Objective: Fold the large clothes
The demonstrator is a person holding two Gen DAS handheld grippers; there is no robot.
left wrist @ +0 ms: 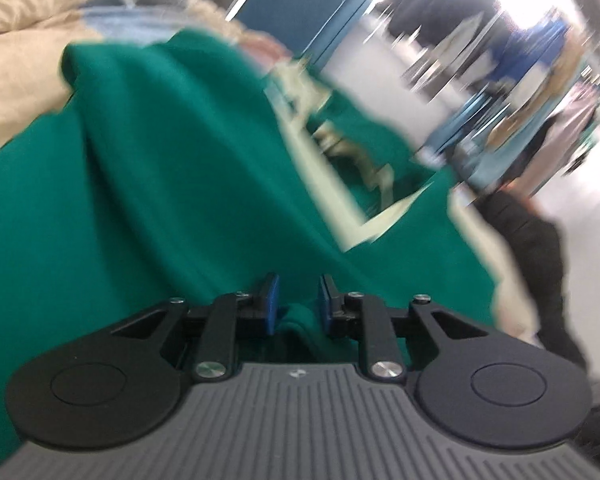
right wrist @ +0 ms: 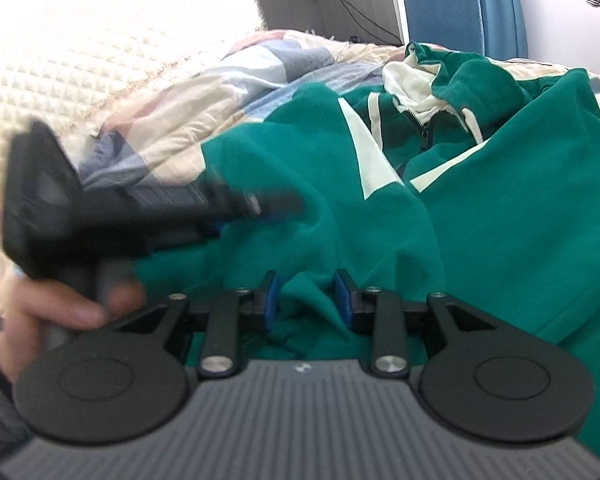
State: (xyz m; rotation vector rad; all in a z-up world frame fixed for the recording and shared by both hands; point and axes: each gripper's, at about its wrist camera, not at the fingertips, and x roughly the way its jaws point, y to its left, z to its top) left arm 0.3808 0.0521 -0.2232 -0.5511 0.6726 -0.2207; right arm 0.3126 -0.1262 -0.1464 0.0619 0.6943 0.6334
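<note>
A large green hoodie [right wrist: 500,208] with cream panels, hood lining and a zip lies crumpled on a bed. In the left wrist view the hoodie [left wrist: 148,184] fills the frame, blurred by motion. My left gripper [left wrist: 298,304] has green fabric bunched between its blue pads, which stand a little apart. My right gripper [right wrist: 307,300] likewise has a fold of green fabric between its blue pads. The left gripper also shows in the right wrist view [right wrist: 236,208], blurred, held by a hand at the left, its tip on the hoodie.
The bed carries a patchwork quilt [right wrist: 228,92] and a cream textured blanket [right wrist: 80,48] at the left. A blue chair [right wrist: 460,4] stands behind the bed by a wall with a cable. A dark-clothed figure [left wrist: 532,256] is at the right of the left wrist view.
</note>
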